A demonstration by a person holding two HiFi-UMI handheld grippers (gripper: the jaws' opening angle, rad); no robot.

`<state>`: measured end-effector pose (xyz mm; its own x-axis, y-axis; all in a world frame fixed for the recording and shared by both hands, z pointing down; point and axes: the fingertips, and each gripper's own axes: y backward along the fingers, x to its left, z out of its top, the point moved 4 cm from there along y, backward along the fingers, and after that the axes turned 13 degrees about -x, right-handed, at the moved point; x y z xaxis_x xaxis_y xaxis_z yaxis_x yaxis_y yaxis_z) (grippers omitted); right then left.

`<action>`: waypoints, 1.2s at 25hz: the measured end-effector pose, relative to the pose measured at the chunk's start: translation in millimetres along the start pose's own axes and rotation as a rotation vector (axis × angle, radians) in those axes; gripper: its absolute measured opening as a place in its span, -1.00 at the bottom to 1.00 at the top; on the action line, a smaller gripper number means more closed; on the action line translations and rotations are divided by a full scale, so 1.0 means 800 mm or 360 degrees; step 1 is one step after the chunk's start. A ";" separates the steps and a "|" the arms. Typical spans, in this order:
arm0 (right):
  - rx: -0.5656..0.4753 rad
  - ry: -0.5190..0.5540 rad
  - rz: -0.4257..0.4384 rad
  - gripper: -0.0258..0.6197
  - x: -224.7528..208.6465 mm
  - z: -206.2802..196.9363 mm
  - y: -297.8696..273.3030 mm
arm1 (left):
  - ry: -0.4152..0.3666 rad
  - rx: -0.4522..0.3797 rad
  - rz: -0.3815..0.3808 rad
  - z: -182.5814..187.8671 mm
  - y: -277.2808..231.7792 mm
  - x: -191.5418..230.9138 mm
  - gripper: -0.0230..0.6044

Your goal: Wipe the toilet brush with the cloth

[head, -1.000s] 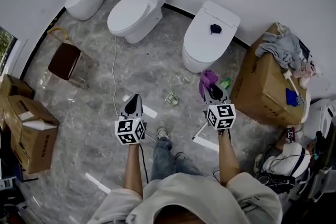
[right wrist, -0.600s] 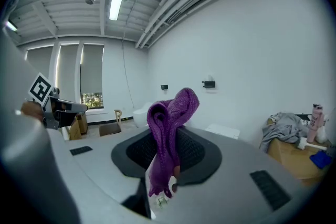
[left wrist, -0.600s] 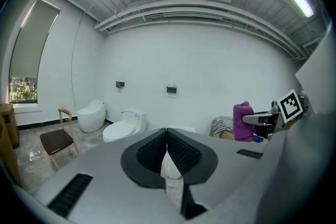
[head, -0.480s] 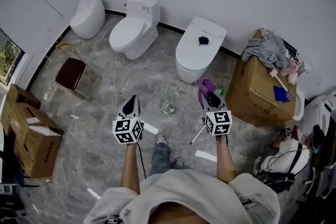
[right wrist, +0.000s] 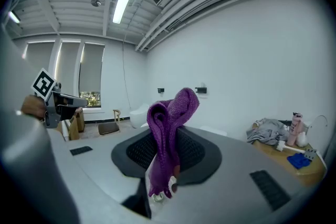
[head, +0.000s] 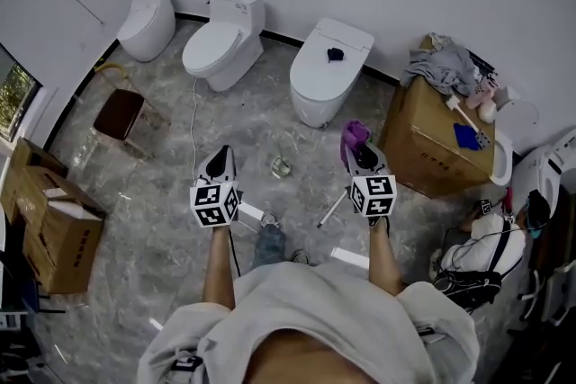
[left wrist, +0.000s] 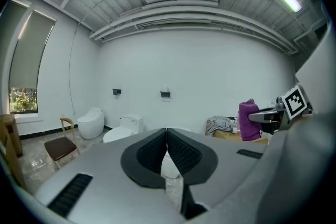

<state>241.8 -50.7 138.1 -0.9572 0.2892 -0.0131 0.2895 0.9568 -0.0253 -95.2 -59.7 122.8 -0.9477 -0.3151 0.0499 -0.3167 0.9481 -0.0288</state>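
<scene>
My right gripper [head: 358, 150] is shut on a purple cloth [head: 355, 134], which bunches up above the jaws and hangs down between them [right wrist: 167, 128]. My left gripper [head: 220, 156] is shut with nothing in it, its pads meeting in the left gripper view [left wrist: 167, 132]. A white-handled brush with a blue head [head: 463, 127] lies on top of a cardboard box [head: 427, 148] to the right, also seen in the right gripper view [right wrist: 297, 158]. Both grippers are held at waist height, well away from the brush.
Three white toilets [head: 147, 11] [head: 220, 38] [head: 326, 72] line the far wall, the right one with a small dark thing on its lid. Clothes [head: 443, 63] are heaped on the box. A chair [head: 115, 112], cartons [head: 47, 225], a floor cable [head: 193, 117], a small jar [head: 281, 166] and a thin white rod [head: 331, 211] are nearby.
The head view has pulled back and turned, so the toilets and box sit farther up and left and more wall shows. Both grippers keep their pose, the cloth still in the right one.
</scene>
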 end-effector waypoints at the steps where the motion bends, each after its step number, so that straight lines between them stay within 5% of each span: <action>1: 0.0000 0.0000 -0.0005 -0.59 -0.001 -0.001 0.006 | 0.0000 -0.0005 0.0000 0.000 0.004 -0.004 -0.86; 30: 0.0018 -0.0019 0.0027 -0.59 0.019 -0.005 0.044 | 0.0016 -0.0011 -0.0005 -0.001 0.049 -0.034 -0.86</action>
<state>237.8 -12.6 140.8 -0.9520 0.3051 -0.0258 0.3059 0.9514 -0.0363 -81.7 -13.9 121.5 -0.9463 -0.3178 0.0600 -0.3195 0.9473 -0.0214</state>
